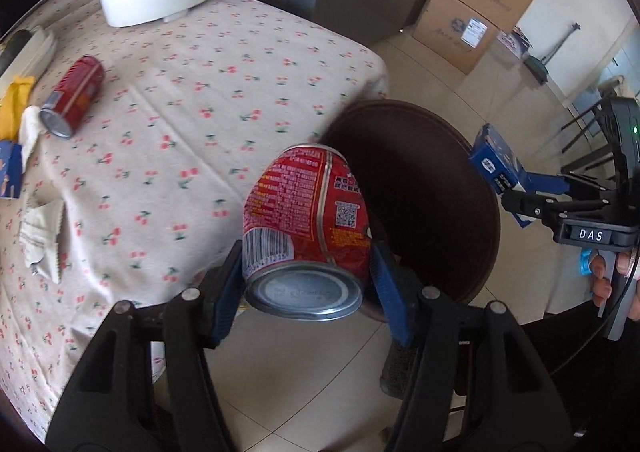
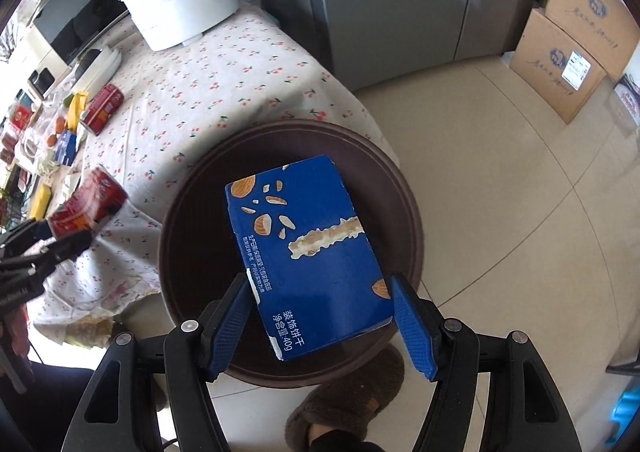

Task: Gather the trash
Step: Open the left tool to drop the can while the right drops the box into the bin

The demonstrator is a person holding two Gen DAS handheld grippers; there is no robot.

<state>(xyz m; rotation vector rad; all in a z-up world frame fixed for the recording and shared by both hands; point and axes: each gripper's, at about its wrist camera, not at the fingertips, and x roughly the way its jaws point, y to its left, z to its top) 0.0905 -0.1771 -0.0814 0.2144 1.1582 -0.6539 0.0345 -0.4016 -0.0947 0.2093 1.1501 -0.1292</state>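
Trash: red can (image 1: 306,228) squeezed in left gripper (image 1: 308,288), up in the air by table edge (image 1: 372,64) | blue cookie box (image 2: 308,248) pinched in right gripper (image 2: 320,316) (above round brown bin (image 2: 188,208)) | second red can (image 1: 74,96) lying on tablecloth

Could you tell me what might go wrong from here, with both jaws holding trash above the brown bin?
1. The red can sits tilted in the left gripper, beside the brown bin's rim rather than above it; released now, it may hit the floor.
2. The blue biscuit box is held only at its near end, so it could pivot or slip.
3. The slippered foot beside the bin could get struck.
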